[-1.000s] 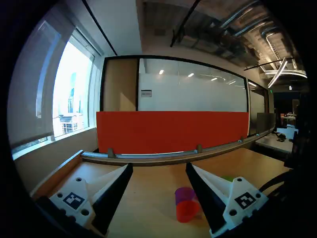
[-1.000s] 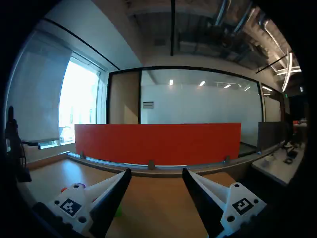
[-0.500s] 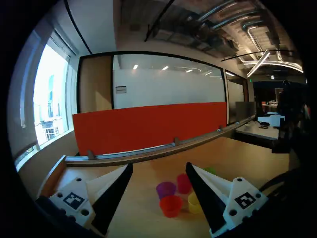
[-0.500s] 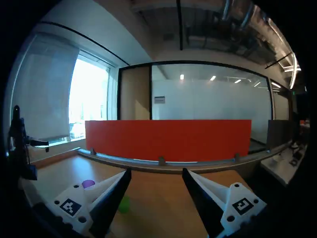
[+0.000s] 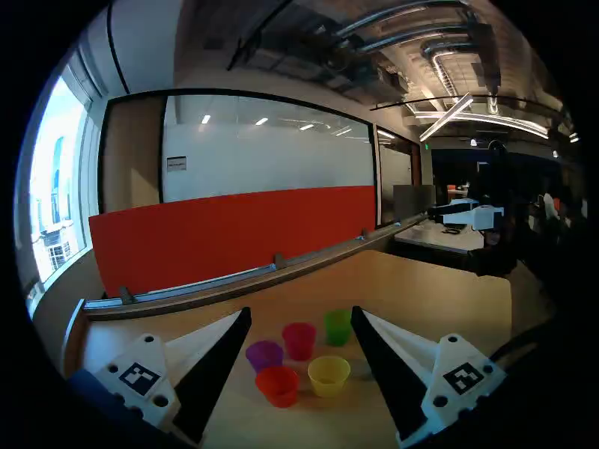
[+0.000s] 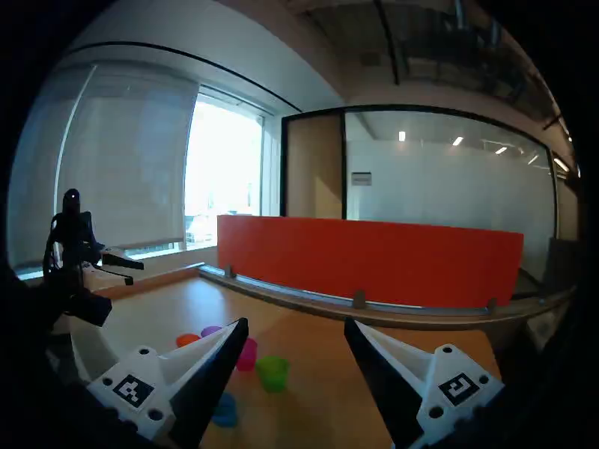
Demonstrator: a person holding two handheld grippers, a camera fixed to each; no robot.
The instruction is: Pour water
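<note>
Centrally, on the light wooden table [image 5: 427, 288], small upright cups stand clustered: purple plastic cup [image 5: 264, 353], pink plastic cup [image 5: 299, 339] and green plastic cup [image 5: 338, 326] behind, orange plastic cup [image 5: 277, 385] and yellow plastic cup [image 5: 329, 374] in front. The left gripper [image 5: 299, 313] is above them, fingers spread, grasping nothing. The right gripper [image 6: 294, 323] is likewise spread and empty. A red-orange partition panel [image 5: 224, 232] lines the table's far edge.

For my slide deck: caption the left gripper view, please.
Open left claw faces five small coloured plastic cups clustered on a light wooden desk.
</note>
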